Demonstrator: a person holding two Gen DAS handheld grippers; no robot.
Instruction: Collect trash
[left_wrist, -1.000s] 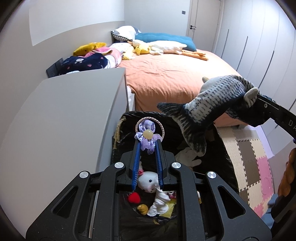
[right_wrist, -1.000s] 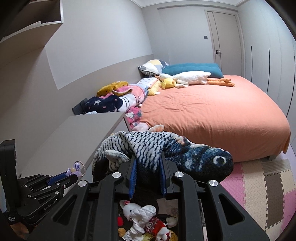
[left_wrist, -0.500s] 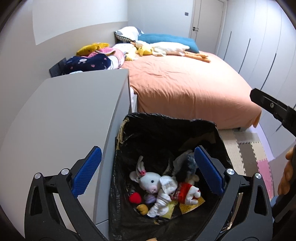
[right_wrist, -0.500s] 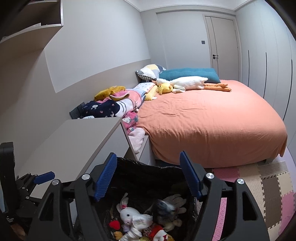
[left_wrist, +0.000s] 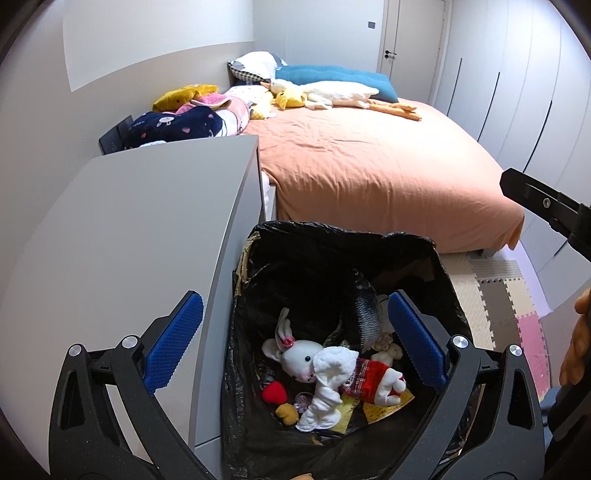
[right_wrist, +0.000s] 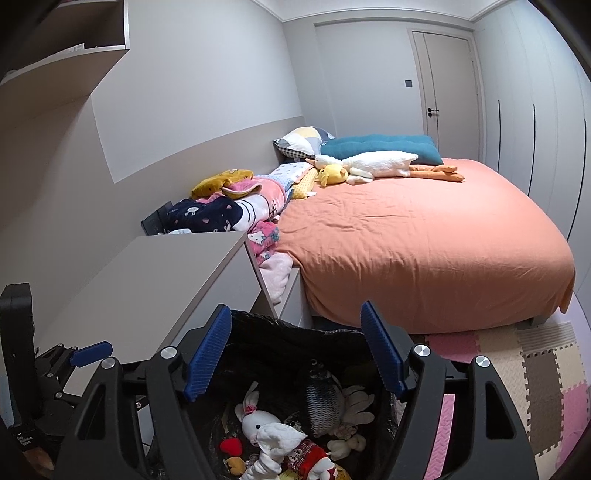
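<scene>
A bin lined with a black bag (left_wrist: 332, 236) (right_wrist: 277, 321) stands below both grippers. Inside lie a grey striped fish plush (left_wrist: 365, 314) (right_wrist: 323, 398), a white rabbit plush (left_wrist: 303, 350) (right_wrist: 258, 424), a red heart (left_wrist: 275, 392) and other small toys. My left gripper (left_wrist: 294, 302) hangs open over the bin with nothing between its blue pads. My right gripper (right_wrist: 295, 312) is also open and empty above the bin's far rim. One black finger of the right gripper (left_wrist: 543, 203) shows at the right edge of the left wrist view.
A grey cabinet (left_wrist: 147, 221) stands directly left of the bin. Beyond is a bed with an orange cover (right_wrist: 424, 251), a plush goose (right_wrist: 369, 164) and piled blankets. Foam floor mats (right_wrist: 535, 369) lie to the right. A hand (left_wrist: 576, 350) shows at the right edge.
Both grippers opened. The purple ring toy left the left gripper and the fish plush left the right one; the fish now lies in the bin.
</scene>
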